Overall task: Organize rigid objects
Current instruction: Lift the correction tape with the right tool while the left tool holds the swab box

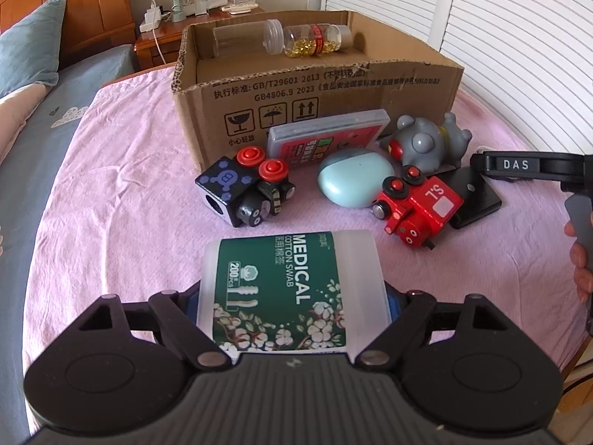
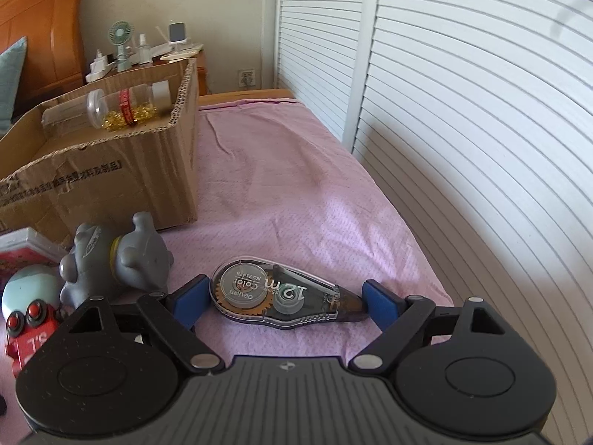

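My left gripper (image 1: pixel 292 296) is shut on a translucent cotton swab box (image 1: pixel 289 289) with a green label, held above the pink cloth (image 1: pixel 129 222). In the right wrist view a correction tape dispenser (image 2: pixel 281 296) lies on the cloth. My right gripper (image 2: pixel 285 300) is shut on it, one blue pad against each end. Behind stands an open cardboard box (image 1: pixel 315 85) with a pill bottle (image 1: pixel 315 39) and a clear empty bottle (image 1: pixel 237 39) inside. In front of it lie a black toy train (image 1: pixel 244 193), a red toy train (image 1: pixel 418 204), a grey figure (image 1: pixel 426 144), a light blue case (image 1: pixel 352 181) and a flat pink-labelled case (image 1: pixel 326 137).
A black flat object (image 1: pixel 474 200) lies right of the red train. White louvred doors (image 2: pixel 463 148) run along the right. A nightstand (image 1: pixel 163 33) with a fan and chargers stands behind the box. A bed with a blue pillow (image 1: pixel 29 48) lies on the left.
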Demonstrator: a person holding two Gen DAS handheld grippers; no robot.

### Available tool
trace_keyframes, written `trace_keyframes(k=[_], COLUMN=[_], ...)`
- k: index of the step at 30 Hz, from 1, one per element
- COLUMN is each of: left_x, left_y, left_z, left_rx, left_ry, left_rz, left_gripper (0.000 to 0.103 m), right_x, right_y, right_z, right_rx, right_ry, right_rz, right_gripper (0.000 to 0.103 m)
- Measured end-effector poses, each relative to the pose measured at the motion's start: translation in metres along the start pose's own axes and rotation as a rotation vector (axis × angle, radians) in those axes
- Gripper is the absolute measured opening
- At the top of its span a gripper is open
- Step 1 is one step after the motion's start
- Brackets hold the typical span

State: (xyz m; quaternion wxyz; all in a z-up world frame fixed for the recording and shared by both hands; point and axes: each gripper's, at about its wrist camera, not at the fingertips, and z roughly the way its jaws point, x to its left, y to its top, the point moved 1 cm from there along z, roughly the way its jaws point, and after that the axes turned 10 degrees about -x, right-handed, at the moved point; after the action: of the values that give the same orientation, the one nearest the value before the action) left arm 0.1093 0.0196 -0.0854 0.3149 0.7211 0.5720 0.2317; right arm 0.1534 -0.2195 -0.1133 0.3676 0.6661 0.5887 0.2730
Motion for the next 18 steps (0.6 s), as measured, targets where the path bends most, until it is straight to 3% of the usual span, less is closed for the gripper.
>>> trace_keyframes(k=[5,12,18], left_x=[0.0,0.0,0.001], left_y=[0.002,0.002,0.002], left_z=[0.003,0.002,0.002], left_rx=[0.003,0.01,0.013], left_ry=[-0.013,-0.006,-0.007], left_rz=[0.026,0.012,0.008], left_gripper=[0.083,0.083,0.083], right_x=[-0.004,-0.018,-0.013], right_y=[0.003,-0.001,0.001], right_z=[0.0,-0.003,0.003], right_rx=[-0.023,0.063,0.053], right_ry=[0.034,0.042,0.024], right_rz=[-0.13,-0.012,0.059], right_gripper=[0.091,0.099,0.1])
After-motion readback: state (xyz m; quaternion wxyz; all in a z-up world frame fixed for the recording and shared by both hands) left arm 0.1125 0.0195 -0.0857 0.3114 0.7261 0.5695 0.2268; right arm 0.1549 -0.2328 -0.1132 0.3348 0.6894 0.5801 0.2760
